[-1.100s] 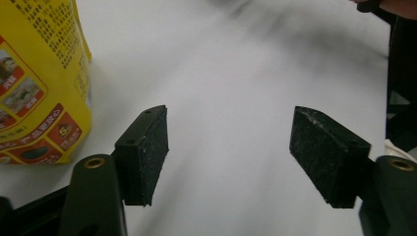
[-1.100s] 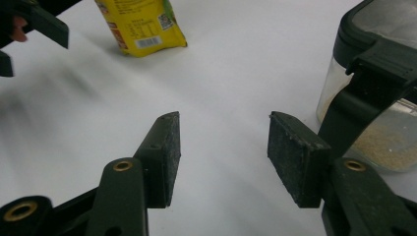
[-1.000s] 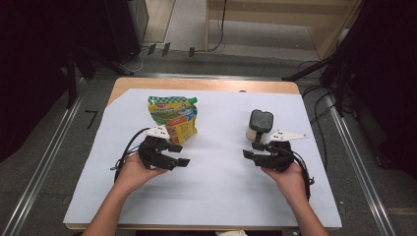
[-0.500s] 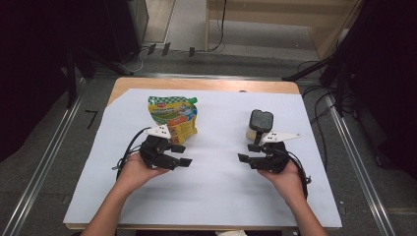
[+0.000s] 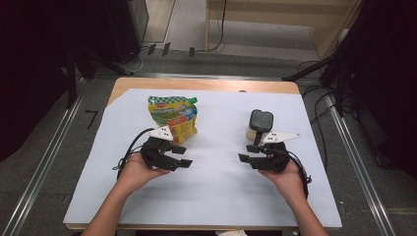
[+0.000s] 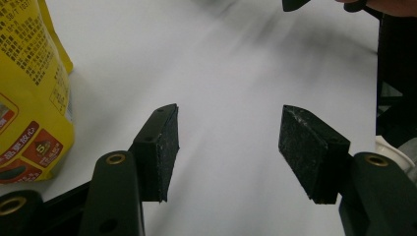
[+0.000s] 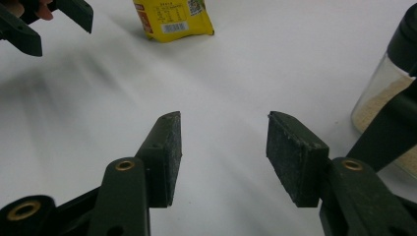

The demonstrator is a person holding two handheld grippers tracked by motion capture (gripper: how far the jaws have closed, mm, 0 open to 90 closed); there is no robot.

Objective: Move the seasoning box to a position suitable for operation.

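- Left gripper (image 5: 184, 156) rests low over the white sheet (image 5: 216, 196), held in the person's left hand (image 5: 135, 172), its jaws pointing across the table toward the other gripper.
- Its jaws stand apart with only bare sheet between them; they have just been closing a little, and the pads (image 6: 164, 147) press on nothing.
- Beside this gripper, on its far side and touching or nearly touching its grey three-cornered plate in the high view, lies the yellow pouch (image 5: 174, 118) with a green top and a green cap.
- In the left gripper view the pouch (image 6: 29, 93) sits just outside the left-hand jaw, close to it but clear of the gap.
- Right gripper (image 5: 248, 153) is held in the person's right hand (image 5: 287, 177) and points back toward the left gripper, the two well apart with open sheet between them.
- Its jaws are also apart, nothing between the pads (image 7: 295, 157); they too have just been closing somewhat.
- Just beyond this gripper, by its upper jaw, stands the jar (image 5: 259, 125), upright, with a black lid and pale grainy contents.
- In the right gripper view the jar (image 7: 386, 93) rises just outside the right-hand jaw, partly hidden by the gripper's own black arm; whether it touches the gripper I cannot tell.
- From the same view the pouch (image 7: 172, 17) lies far ahead of the jaws, and the left gripper's jaw tips show at the upper left corner.
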